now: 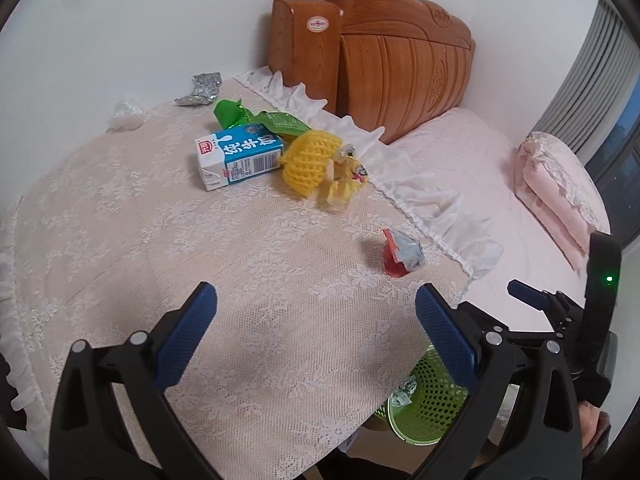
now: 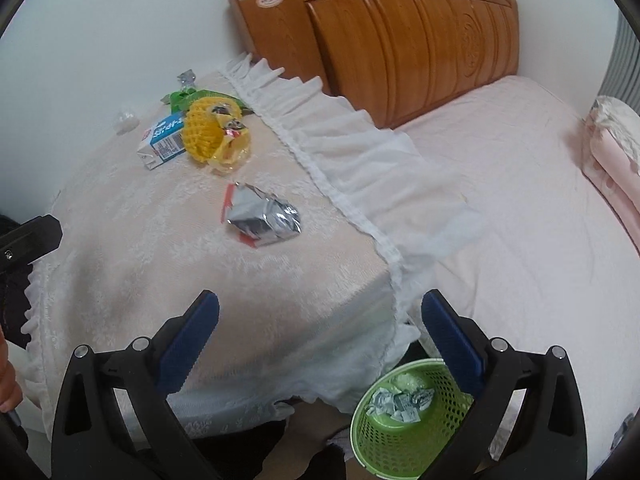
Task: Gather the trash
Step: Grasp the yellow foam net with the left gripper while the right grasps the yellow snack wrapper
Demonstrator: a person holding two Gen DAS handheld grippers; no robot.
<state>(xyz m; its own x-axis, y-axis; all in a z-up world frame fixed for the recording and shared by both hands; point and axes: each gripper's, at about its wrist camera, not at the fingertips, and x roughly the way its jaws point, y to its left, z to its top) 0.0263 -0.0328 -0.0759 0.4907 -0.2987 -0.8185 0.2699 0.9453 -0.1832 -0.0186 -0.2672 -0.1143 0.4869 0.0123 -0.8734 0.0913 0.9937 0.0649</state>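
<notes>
Trash lies on a lace-covered table: a blue milk carton, a yellow foam net, a yellow wrapper, a green wrapper, a silver foil scrap, a white wad and a red-and-silver wrapper, also in the right wrist view. A green mesh basket with crumpled paper stands on the floor below the table's corner. My left gripper is open and empty over the near table. My right gripper is open and empty above the table's corner and basket.
A bed with a pink sheet and a wooden headboard sits right of the table. Folded pink bedding lies on its far side. The table's frilled cloth edge hangs toward the bed. A white wall is behind.
</notes>
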